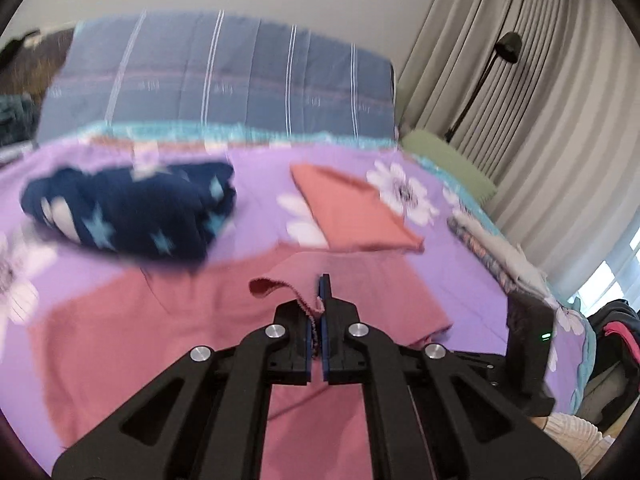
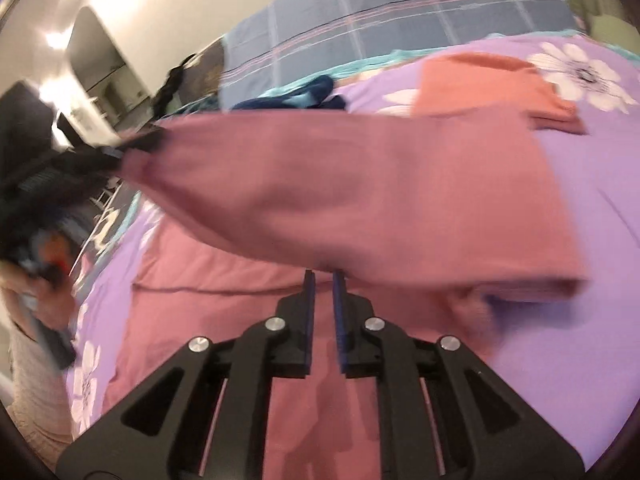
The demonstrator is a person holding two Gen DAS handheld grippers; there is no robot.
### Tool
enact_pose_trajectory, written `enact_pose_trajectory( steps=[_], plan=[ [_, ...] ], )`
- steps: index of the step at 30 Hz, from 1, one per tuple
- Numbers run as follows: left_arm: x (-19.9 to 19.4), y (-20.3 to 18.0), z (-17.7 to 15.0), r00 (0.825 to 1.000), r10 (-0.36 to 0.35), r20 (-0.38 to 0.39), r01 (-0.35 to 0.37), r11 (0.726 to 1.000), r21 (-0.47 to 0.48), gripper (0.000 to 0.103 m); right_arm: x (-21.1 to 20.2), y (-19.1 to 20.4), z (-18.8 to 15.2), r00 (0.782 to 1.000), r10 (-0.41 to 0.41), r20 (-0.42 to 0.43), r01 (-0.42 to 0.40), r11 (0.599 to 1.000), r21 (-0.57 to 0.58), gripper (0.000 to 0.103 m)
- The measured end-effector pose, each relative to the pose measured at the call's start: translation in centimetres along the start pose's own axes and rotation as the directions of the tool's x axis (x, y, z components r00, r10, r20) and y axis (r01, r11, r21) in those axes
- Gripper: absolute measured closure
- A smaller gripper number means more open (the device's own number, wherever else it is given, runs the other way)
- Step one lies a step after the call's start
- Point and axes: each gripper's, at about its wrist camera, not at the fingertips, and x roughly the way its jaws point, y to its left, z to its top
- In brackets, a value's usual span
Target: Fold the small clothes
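Observation:
A dusty-pink garment (image 1: 160, 320) lies spread on the purple flowered bedspread (image 1: 248, 216). My left gripper (image 1: 324, 282) is shut on its hem, and a curl of the edge sticks out left of the fingers. In the right wrist view the left gripper (image 2: 138, 146) holds that corner up at the left, so the pink garment (image 2: 360, 200) hangs as a lifted flap over its lower layer. My right gripper (image 2: 323, 280) sits just under the flap, its jaws a narrow gap apart with nothing pinched between them.
A folded salmon cloth (image 1: 352, 212) lies beyond the garment, and a crumpled navy star-print garment (image 1: 132, 208) lies to the far left. A blue striped pillow (image 1: 216, 80) stands at the back. Grey curtains (image 1: 540, 120) and a pile of clothes (image 1: 612, 332) are at the right. A person's hand (image 2: 36, 296) is at the left edge.

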Motion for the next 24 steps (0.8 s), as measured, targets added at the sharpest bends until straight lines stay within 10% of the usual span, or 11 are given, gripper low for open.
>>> enact_pose_trajectory(
  steps=[12,24],
  plan=[
    [-7.4,5.3,1.3,0.979,0.181,0.098,-0.178,0.983,-0.040,0.100,3.4,-1.1,-0.4,0.993,-0.114,-0.017,0.115,0.992,0.046,0.094],
    [-4.9,16.6,-6.3,0.911,0.401,-0.094,-0.412,0.899,-0.150,0.099,2.9,-1.0,-1.2,0.992,-0.124,-0.035,0.125,0.992,0.021,0.084]
  ],
)
